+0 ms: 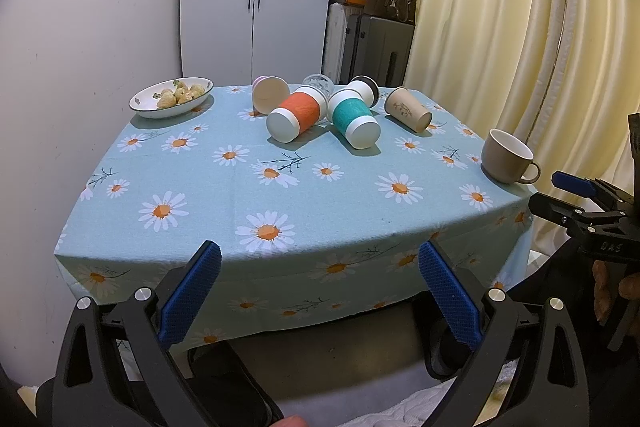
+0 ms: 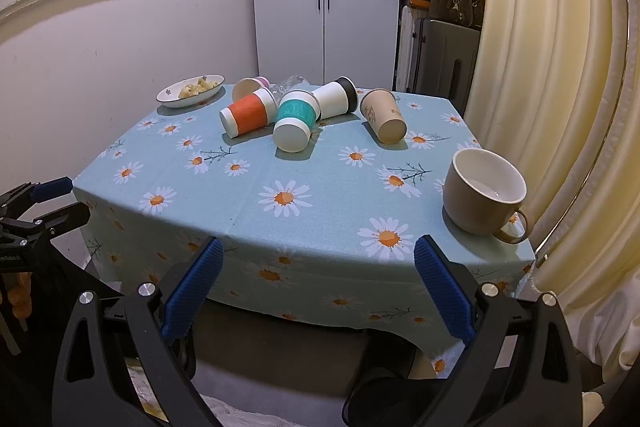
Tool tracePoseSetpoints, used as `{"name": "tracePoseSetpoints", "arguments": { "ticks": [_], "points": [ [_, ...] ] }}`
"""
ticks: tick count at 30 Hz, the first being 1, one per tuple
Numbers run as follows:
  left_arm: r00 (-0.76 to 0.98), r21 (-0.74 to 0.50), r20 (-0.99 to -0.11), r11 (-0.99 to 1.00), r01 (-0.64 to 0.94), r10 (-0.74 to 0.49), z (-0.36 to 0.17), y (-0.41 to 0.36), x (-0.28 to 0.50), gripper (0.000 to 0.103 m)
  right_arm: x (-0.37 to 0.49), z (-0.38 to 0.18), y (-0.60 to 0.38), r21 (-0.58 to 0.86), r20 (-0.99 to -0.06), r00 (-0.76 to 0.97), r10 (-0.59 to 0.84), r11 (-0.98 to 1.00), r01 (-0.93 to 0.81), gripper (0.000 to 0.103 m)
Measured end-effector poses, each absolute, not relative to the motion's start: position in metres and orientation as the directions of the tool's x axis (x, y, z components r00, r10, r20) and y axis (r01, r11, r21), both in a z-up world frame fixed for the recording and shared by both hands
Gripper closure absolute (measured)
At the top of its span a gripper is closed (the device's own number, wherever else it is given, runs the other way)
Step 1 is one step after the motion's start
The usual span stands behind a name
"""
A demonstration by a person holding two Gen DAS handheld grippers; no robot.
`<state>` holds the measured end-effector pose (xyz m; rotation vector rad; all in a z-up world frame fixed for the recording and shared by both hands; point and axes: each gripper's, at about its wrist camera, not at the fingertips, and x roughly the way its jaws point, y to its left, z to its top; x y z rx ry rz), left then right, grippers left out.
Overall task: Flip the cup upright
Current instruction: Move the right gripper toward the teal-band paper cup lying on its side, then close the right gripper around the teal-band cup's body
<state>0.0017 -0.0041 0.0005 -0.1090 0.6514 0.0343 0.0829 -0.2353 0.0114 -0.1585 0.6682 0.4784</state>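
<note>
a: progress? the mug (image 2: 482, 197) at your right desk (image 1: 320, 195) corner stands upright, mouth up. everything else in the far cluster lies on its side, so nothing there is flipped yet.

b: my tools?

a: left tool (image 1: 320, 293) and right tool (image 2: 318, 291) both hang off the near edge of the desk, pads spread wide, holding nothing, well apart from every cup.

b: how do the cups point?

a: orange cup (image 1: 295, 115): long axis runs from far-right to near-left, closed white base toward you. teal cup (image 1: 354, 121) just beside it, axis running near-right, base toward you too. tan paper cup (image 1: 408, 108) further right, base toward you and slightly right, mouth facing away. white cup with the black band (image 2: 335, 99) lies behind the teal one, band end pointing right. pink cup (image 1: 270, 94) shows you its open mouth. there's maybe a clear glass (image 1: 318, 85) behind them, too hidden to call.

b: next?

a: probably the tan one, it lies free of the pile.
</note>
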Motion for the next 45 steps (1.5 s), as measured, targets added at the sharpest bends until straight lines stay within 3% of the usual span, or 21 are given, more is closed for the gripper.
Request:
{"name": "tracePoseSetpoints", "arguments": {
  "ticks": [5,14,18,24,45],
  "points": [
    [0.788,-0.125,-0.614,0.991,-0.04,-0.045,0.001,-0.005,0.002,0.007,0.091,0.011,-0.24,0.099,-0.653,0.622,0.432,0.863,-0.496,0.008],
    [0.711,-0.306,-0.665,0.952,0.022,-0.231,0.002,0.023,0.047,0.007,0.159,0.01,-0.227,0.307,-0.719,0.425,0.55,0.8,-0.515,0.008],
    [0.69,-0.426,-0.645,0.904,0.031,-0.328,0.003,0.045,0.076,0.007,0.199,0.012,-0.213,0.379,-0.72,0.362,0.592,0.773,-0.509,0.008],
    [0.664,-0.549,-0.6,0.834,0.063,-0.446,0.008,0.063,0.124,0.007,0.257,0.008,-0.193,0.409,-0.734,0.315,0.601,0.762,-0.501,0.008],
    [0.53,-0.716,-0.587,0.698,0.012,-0.612,-0.036,0.094,0.222,0.007,0.405,-0.039,-0.109,0.473,-0.822,0.044,0.568,0.723,-0.503,0.017]
  ]
}}
